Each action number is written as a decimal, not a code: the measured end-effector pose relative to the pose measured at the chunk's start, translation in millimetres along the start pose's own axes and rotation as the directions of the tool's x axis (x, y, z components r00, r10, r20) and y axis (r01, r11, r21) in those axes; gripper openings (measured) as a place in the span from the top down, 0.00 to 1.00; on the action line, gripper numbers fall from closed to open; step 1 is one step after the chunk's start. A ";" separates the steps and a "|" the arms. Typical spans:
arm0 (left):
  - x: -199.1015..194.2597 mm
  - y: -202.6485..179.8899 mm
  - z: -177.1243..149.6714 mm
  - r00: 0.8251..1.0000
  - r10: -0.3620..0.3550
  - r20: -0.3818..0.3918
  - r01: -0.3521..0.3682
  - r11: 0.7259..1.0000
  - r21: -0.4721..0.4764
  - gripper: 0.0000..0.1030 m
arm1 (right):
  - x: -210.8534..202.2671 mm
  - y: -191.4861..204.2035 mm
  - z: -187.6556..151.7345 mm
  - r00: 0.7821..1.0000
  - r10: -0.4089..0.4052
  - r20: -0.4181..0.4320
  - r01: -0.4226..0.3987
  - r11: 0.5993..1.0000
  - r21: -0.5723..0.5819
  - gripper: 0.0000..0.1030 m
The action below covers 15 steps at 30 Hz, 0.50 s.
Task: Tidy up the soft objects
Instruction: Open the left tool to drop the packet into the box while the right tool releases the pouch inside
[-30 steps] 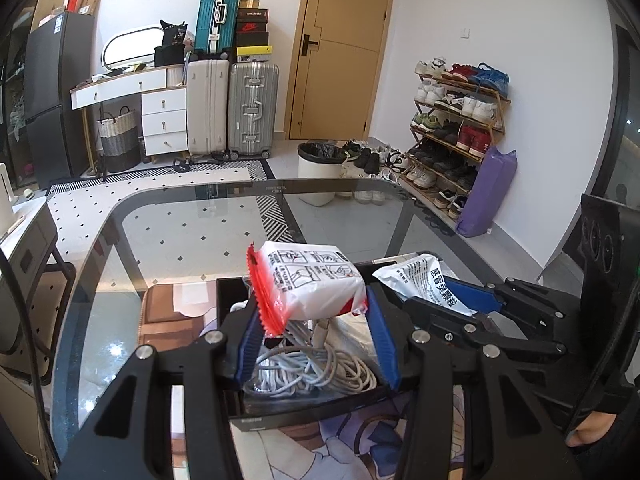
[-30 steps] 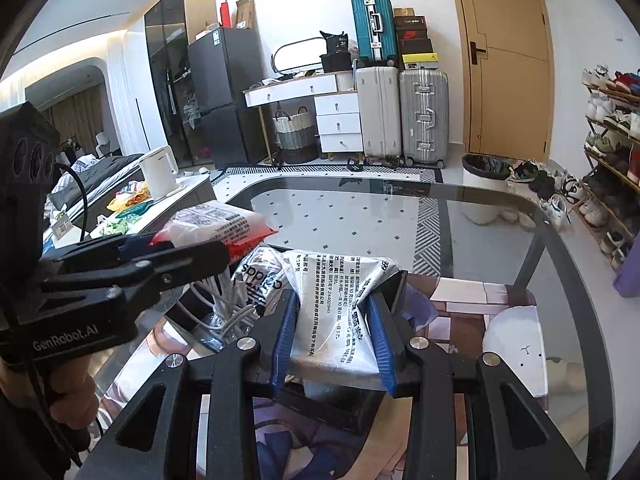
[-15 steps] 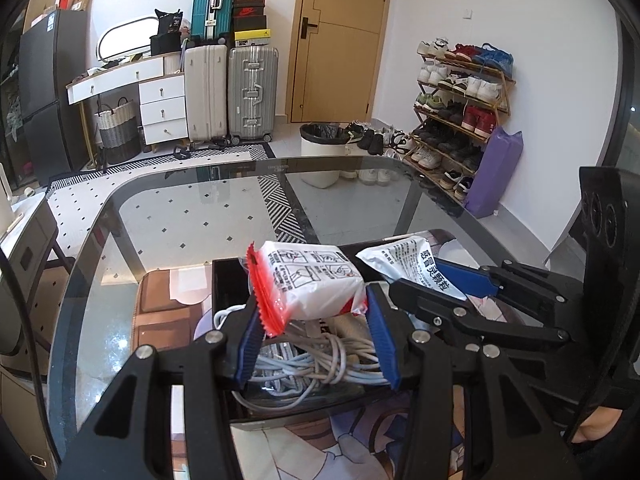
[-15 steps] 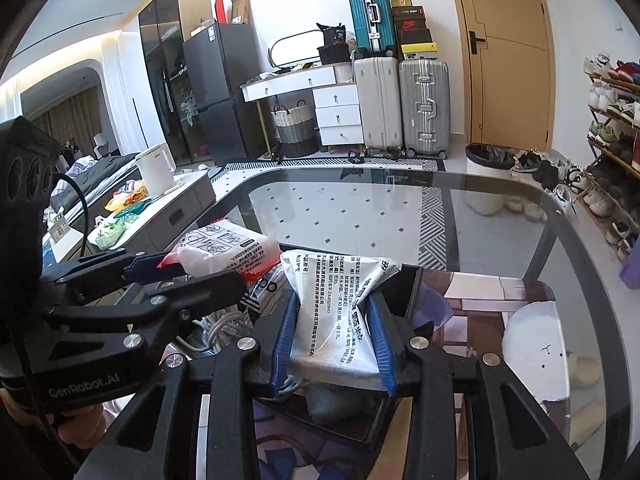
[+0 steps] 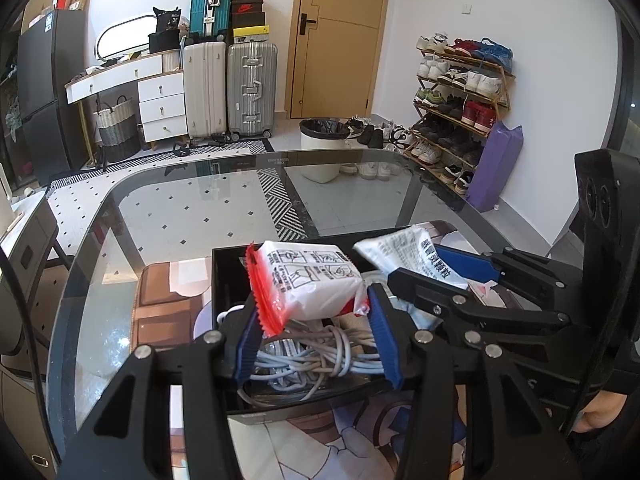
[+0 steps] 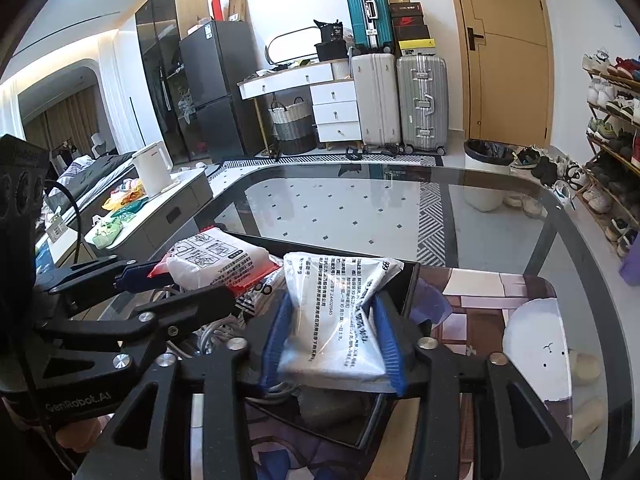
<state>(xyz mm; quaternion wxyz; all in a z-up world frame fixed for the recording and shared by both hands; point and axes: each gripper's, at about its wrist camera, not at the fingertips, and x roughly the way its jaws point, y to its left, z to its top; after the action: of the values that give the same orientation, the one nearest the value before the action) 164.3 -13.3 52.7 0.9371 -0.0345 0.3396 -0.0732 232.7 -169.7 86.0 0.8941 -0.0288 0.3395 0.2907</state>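
My left gripper (image 5: 316, 338) is shut on a white soft packet with a red edge (image 5: 308, 282) and holds it over a black tray (image 5: 224, 280) that contains a coil of grey-white cable (image 5: 316, 356). My right gripper (image 6: 332, 340) is shut on a white printed pouch (image 6: 340, 316) and holds it over the right part of the same tray (image 6: 410, 292). The right gripper shows in the left wrist view (image 5: 444, 276) with its pouch (image 5: 408, 252). The left gripper shows in the right wrist view (image 6: 176, 284) with its packet (image 6: 216, 260).
The tray sits on a printed mat (image 5: 160, 304) on a glass-topped table (image 5: 192, 200). A white round patch of the mat (image 6: 536, 344) lies to the right. Beyond the table are suitcases (image 5: 250, 88), a bin (image 5: 322, 148) and a shoe rack (image 5: 456, 100).
Both grippers, each with its packet, have come lower and closer to the tray, and the tray and cable now appear nearer. Both grips are unchanged.
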 end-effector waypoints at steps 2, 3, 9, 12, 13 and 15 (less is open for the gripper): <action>-2.4 1.1 -0.9 1.000 0.005 0.006 -0.005 1.000 0.006 0.43 | -3.4 -0.8 -0.6 1.000 0.003 0.008 -0.003 1.000 -0.004 0.52; -4.4 1.2 -1.8 1.000 0.010 0.011 -0.010 1.000 0.010 0.40 | -5.8 -1.6 -0.9 1.000 0.002 0.013 -0.002 1.000 -0.006 0.50; -18.4 1.7 -9.0 1.000 0.009 0.029 -0.009 1.000 0.003 0.23 | -25.5 -5.7 -6.9 0.999 -0.014 0.042 0.014 1.000 -0.012 0.30; -29.1 3.9 -12.9 0.998 0.006 0.058 -0.006 1.000 -0.006 0.15 | -34.5 -4.5 -10.0 0.999 -0.019 0.050 0.020 0.999 -0.025 0.18; -32.4 5.0 -14.5 0.998 0.007 0.065 -0.006 1.000 -0.012 0.11 | -37.5 -5.0 -10.9 0.998 -0.022 0.055 0.024 0.999 -0.025 0.16; -38.3 7.2 -18.3 0.997 0.007 0.078 -0.005 1.000 -0.022 0.06 | -43.1 -4.2 -14.2 0.998 -0.023 0.065 0.025 0.999 -0.024 0.09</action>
<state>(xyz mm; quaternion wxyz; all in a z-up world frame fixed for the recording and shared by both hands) 124.3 -0.3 62.0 0.9495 -0.0466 0.3035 -0.0651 200.7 -198.3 101.3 0.9075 -0.0346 0.3064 0.2851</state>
